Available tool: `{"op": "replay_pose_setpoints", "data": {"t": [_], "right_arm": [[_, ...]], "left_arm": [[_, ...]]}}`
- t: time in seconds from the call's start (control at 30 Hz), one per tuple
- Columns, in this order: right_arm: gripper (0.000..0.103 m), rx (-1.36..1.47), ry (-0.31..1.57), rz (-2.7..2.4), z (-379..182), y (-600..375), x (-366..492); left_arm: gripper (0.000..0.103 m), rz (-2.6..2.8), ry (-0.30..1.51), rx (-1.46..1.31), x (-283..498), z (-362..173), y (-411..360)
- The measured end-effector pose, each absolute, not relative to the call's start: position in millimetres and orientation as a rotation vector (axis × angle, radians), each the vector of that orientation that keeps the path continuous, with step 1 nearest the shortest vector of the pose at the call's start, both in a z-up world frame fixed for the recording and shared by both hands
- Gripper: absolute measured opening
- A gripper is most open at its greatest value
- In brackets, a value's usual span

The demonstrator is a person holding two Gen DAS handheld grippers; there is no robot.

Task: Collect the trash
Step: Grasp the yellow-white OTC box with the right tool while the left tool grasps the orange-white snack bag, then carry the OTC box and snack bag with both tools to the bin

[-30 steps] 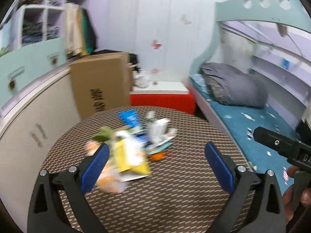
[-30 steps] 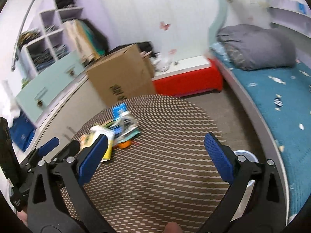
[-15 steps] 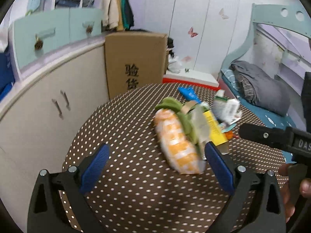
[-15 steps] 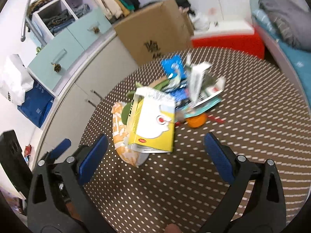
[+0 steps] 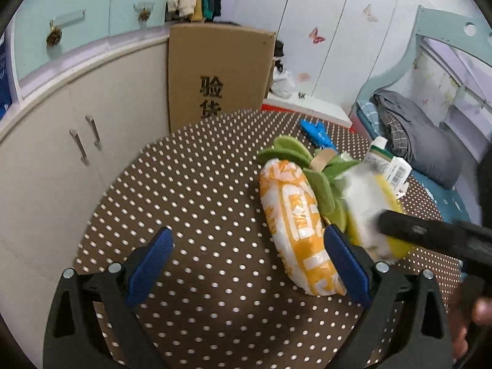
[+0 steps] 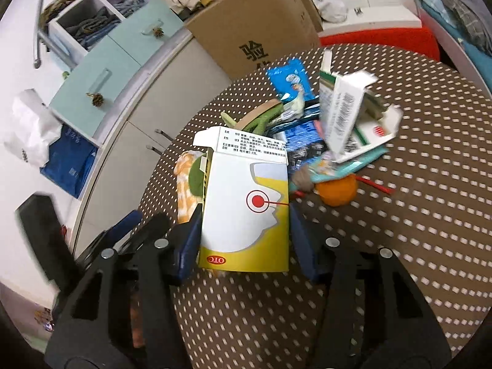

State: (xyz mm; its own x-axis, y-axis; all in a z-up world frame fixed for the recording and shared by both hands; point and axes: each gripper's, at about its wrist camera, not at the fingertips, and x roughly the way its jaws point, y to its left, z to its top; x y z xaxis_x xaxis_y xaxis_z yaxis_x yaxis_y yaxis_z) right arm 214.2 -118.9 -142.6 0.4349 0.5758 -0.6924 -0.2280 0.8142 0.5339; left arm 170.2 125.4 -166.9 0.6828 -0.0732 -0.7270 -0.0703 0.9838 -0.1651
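Dotted brown surface (image 6: 415, 215) carries a whole heap of trash, so collecting looks barely begun: nothing appears bagged yet. A yellow-and-white box (image 6: 246, 215) lies at the near edge of the heap, between the fingers of the right hand-held gripper (image 6: 243, 240), which are narrowed around it; whether they grip it I cannot tell. Beside it lies an orange-and-white wrapper (image 5: 301, 227), just inside the right finger of the wide-open, empty left hand-held gripper (image 5: 246, 264).

left claw (image 5: 249, 261) spread wide, right claw (image 6: 244, 230) narrowed, both low
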Motion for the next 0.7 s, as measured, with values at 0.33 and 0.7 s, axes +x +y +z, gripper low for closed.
{"op": "replay_pose_setpoints", "data": {"t": [0.33,0.7], "right_arm": [[0.053,0.458,0.941,0.481,-135.8,-181.1,175.5],[0.053,0.452,0.914,0.487,-133.2,-199.1,170.3]], "left_arm": [[0.071,-0.065,0.895,-0.171,194.4,-185.9,93.7],[0.042,-0.142,0.943,-0.166,164.3,-186.8,111.7]]}}
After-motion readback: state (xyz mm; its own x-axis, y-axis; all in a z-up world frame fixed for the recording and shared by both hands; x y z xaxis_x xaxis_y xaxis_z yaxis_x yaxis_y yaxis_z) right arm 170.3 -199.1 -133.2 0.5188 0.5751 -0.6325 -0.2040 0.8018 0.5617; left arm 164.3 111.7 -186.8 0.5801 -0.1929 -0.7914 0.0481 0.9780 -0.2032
